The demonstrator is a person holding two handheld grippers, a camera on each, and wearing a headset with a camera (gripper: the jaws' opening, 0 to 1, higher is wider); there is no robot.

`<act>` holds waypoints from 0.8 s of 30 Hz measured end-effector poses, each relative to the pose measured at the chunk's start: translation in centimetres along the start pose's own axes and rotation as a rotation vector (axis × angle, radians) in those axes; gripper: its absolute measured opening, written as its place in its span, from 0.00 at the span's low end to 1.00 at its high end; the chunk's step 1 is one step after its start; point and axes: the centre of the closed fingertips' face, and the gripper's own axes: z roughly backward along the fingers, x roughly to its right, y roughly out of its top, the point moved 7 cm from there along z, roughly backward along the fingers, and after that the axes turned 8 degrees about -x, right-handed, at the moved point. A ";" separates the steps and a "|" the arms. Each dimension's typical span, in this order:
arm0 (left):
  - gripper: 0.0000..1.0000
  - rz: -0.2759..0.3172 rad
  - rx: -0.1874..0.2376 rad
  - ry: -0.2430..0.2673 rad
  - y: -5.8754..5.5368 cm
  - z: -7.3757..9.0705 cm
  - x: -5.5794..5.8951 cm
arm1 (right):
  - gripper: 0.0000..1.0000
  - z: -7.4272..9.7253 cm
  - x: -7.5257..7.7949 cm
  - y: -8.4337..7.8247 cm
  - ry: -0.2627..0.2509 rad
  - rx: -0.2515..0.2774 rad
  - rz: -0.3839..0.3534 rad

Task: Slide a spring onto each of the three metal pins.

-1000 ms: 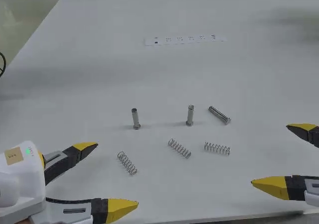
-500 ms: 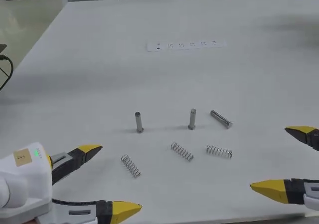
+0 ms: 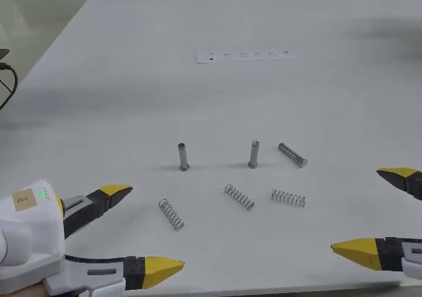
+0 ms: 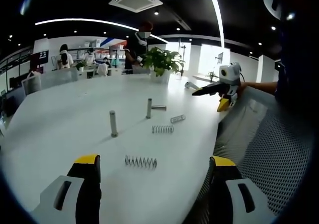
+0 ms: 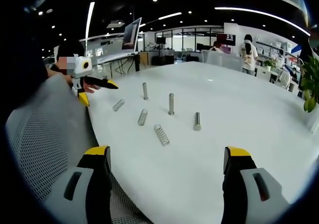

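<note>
With your left gripper (image 3: 155, 228) and right gripper (image 3: 356, 208) both spread and empty, the springs (image 3: 238, 197) lie loose on the table (image 3: 132, 105) just before the pins (image 3: 182, 157), so pinch one gently mid-coil, since it looks light, squashy and apt to roll.

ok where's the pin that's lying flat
In the head view the lying pin sits right of centre on the table, just right of the right-hand upright pin and beyond the rightmost spring.
</note>
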 end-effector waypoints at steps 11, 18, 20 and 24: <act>0.87 0.024 0.009 0.019 -0.1 0.1 0.0 | 0.93 -0.7 0.8 0.8 0.024 -0.018 0.020; 0.87 0.033 0.016 0.040 0.0 0.2 -0.4 | 0.92 -1.0 2.0 1.8 0.014 -0.026 0.033; 0.87 0.037 0.019 0.049 0.2 0.3 -0.6 | 0.91 -1.1 2.4 2.2 0.012 -0.019 0.035; 0.87 0.030 0.015 0.060 0.3 0.3 -0.8 | 0.89 -1.5 3.0 3.0 0.009 -0.015 0.046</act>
